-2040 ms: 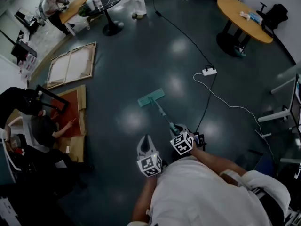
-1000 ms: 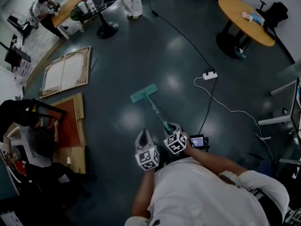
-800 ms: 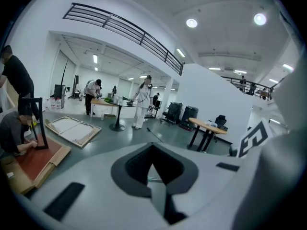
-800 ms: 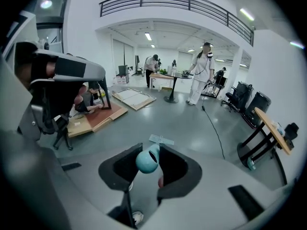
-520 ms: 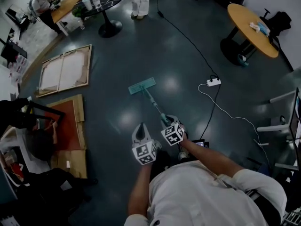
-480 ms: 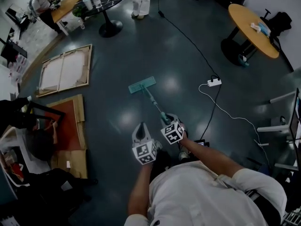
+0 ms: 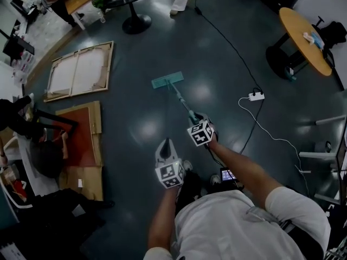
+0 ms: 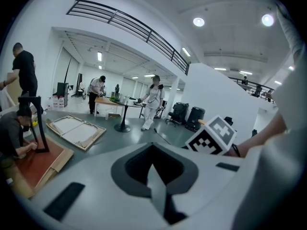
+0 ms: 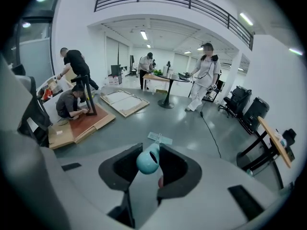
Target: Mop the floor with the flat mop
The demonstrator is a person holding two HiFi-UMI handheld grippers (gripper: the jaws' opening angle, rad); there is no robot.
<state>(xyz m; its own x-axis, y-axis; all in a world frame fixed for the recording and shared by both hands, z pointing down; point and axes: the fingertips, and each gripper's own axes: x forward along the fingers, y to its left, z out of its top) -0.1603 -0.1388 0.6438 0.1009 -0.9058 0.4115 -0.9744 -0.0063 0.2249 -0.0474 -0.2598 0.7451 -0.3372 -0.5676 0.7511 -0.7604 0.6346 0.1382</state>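
The flat mop's teal head lies flat on the dark floor ahead of me. Its thin handle slants back to my right gripper, which is shut on the teal grip end. In the right gripper view that rounded grip end sits between the jaws, with the mop head small on the floor beyond. My left gripper hangs lower and nearer my body, apart from the mop. Its jaws are shut with nothing between them.
A white power strip with a white cable lies right of the mop, and a black cable runs up the floor. Canvas frames and cardboard with a kneeling person are at the left. A round wooden table stands far right.
My right arm has stretched out and the mop head has slid forward over the floor, away from me. The left gripper has stayed close to my body.
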